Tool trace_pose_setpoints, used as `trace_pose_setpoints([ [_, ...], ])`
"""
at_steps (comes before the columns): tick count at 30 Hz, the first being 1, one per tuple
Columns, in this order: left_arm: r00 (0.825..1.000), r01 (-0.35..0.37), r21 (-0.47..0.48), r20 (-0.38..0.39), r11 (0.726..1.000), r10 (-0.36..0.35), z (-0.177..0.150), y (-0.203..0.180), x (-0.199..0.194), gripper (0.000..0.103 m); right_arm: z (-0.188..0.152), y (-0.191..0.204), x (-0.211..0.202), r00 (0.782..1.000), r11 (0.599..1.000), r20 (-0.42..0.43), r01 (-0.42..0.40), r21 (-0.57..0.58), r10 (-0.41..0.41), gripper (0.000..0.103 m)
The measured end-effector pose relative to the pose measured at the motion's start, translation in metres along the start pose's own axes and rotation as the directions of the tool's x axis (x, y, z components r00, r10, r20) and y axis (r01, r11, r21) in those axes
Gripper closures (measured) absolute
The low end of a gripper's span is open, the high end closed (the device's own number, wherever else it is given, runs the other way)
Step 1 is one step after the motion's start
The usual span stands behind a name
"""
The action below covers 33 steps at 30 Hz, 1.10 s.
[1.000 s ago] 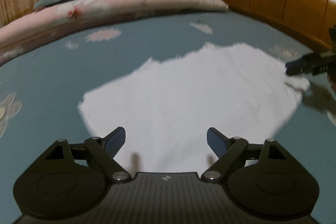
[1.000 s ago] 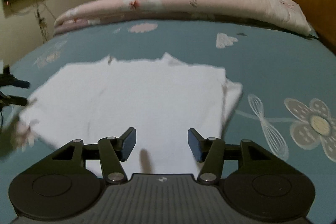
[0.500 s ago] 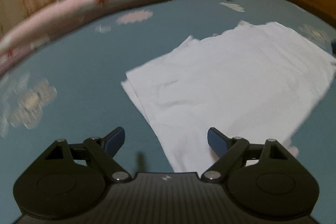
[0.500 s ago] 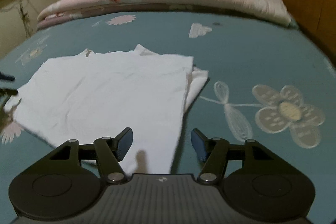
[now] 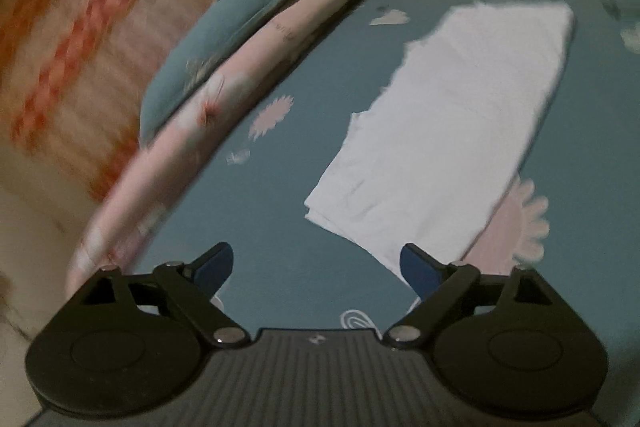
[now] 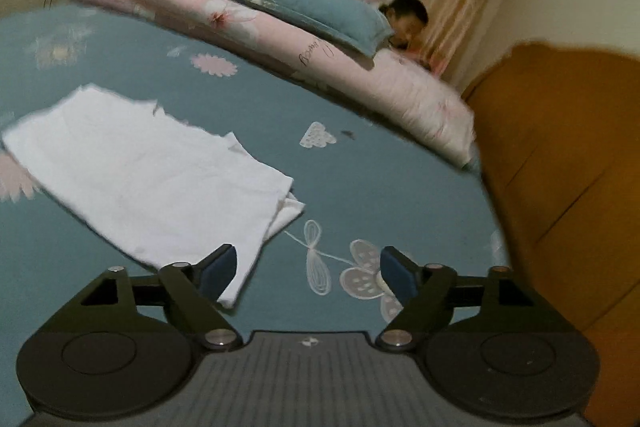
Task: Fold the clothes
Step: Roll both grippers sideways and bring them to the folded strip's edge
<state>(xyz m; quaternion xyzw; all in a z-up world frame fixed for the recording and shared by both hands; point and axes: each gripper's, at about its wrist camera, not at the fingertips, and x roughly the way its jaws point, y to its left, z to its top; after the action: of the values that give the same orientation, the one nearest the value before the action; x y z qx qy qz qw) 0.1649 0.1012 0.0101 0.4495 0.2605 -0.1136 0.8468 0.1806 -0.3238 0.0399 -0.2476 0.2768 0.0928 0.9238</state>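
Both grippers are spreading wider, holding nothing: the folded white cloth rectangle (image 5: 444,131) is lying ahead-right of the left gripper (image 5: 316,267), ahead-left of the right gripper (image 6: 308,269).

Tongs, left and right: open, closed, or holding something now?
Left tongs: open, just opened wider, holding nothing.
Right tongs: open, just opened wider, holding nothing.

Folded white garment (image 5: 444,131) flat on teal bedsheet (image 5: 280,227) — left gripper (image 5: 320,267) empty

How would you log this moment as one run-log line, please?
left gripper: open, empty | right gripper: open, empty, jaws just widened | white garment: folded, flat on teal bedsheet, released
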Motion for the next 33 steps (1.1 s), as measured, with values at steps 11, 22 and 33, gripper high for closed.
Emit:
trace_pose_setpoints([
  [11, 0.993, -0.113, 0.429, 0.068, 0.896, 0.092, -0.008, -0.140, 0.068, 0.012, -0.041, 0.161, 0.100, 0.997, 0.778, 0.008, 0.069, -0.624, -0.082, 0.020],
  [22, 0.990, -0.139, 0.410, 0.085, 0.901, 0.114, -0.005, -0.118, 0.090, 0.007, -0.031, 0.157, 0.132, 0.992, 0.785, 0.091, 0.128, -0.606, -0.091, 0.014],
  [33, 0.962, -0.273, 0.666, 0.172, 0.694, 0.212, -0.019, -0.139, 0.100, 0.007, -0.037, 0.154, 0.139, 0.979, 0.746, 0.140, 0.205, -0.634, -0.149, 0.014],
])
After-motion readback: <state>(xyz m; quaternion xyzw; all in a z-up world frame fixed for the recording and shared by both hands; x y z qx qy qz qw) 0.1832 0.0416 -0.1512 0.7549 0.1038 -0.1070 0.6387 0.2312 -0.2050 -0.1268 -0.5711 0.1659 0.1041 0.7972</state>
